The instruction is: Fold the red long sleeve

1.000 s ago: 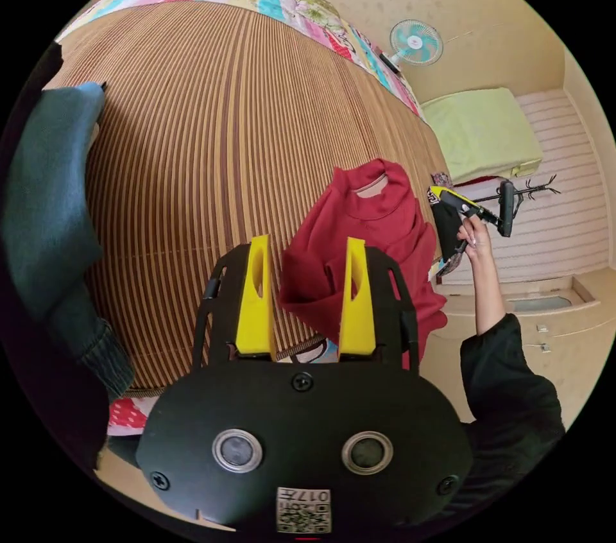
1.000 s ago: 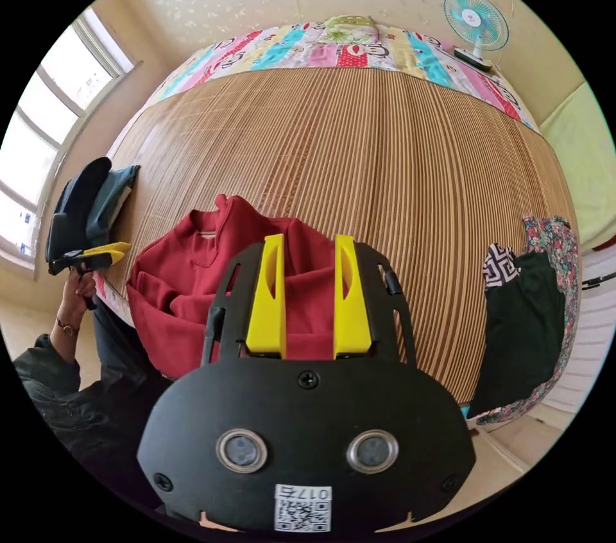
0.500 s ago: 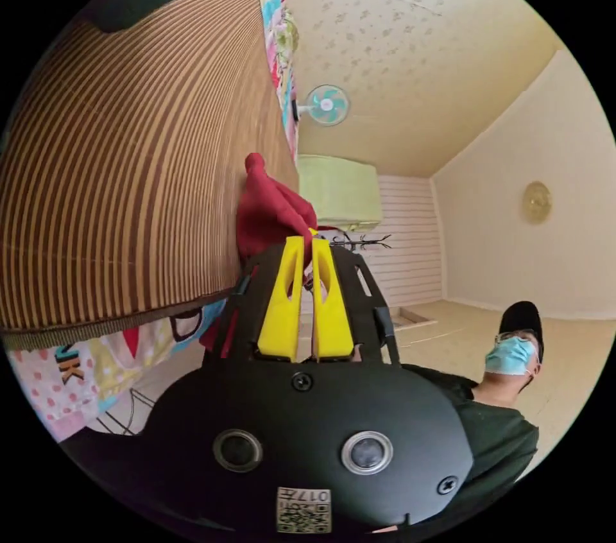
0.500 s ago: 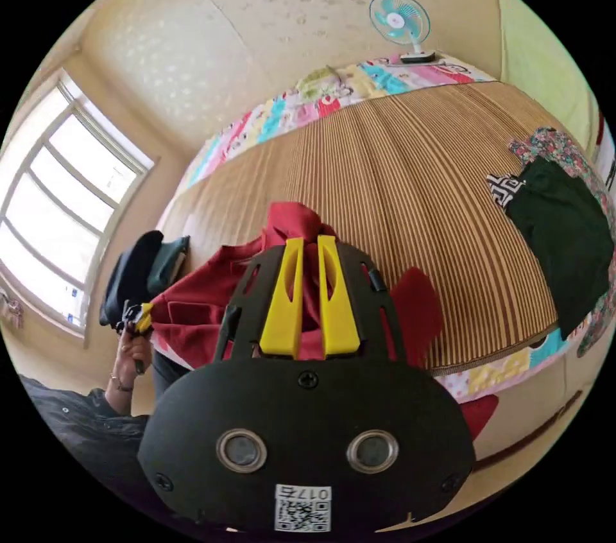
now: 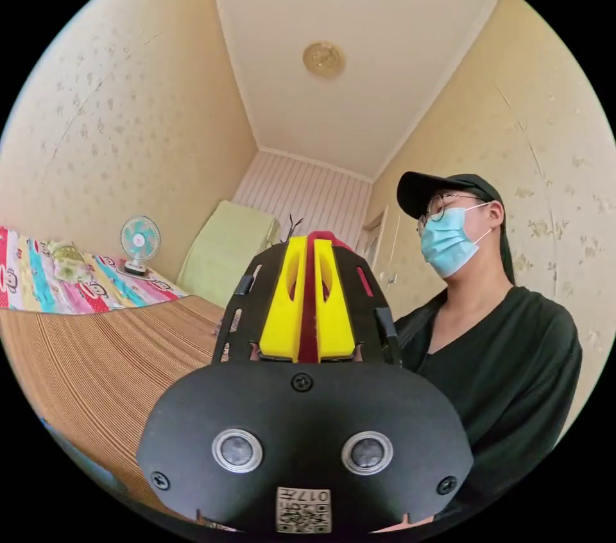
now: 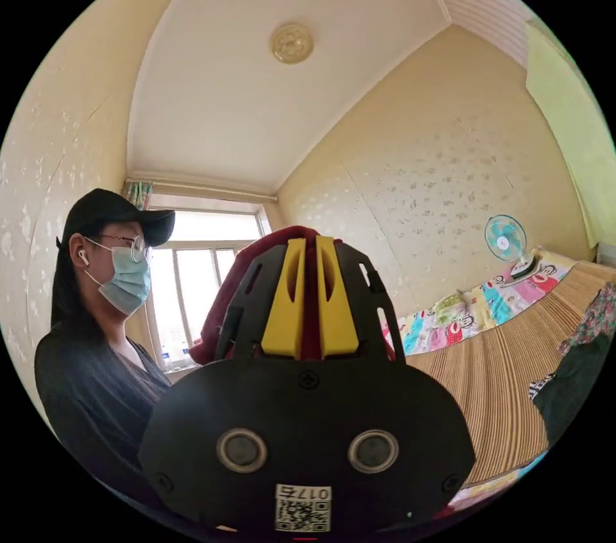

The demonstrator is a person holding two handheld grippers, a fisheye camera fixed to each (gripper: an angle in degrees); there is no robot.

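Bed with its striped mat sits low in both views. Red long sleeve is lifted off it, pinched by both tools. Left gripper fingers clenched on a thin red strip; right gripper fingers clamped on a bunched red fold. Risk: the thin left-side bite slips under a shake, so the garment drops crumpled onto the bed.

Both views tilted upward, sharing ceiling lamp, person.
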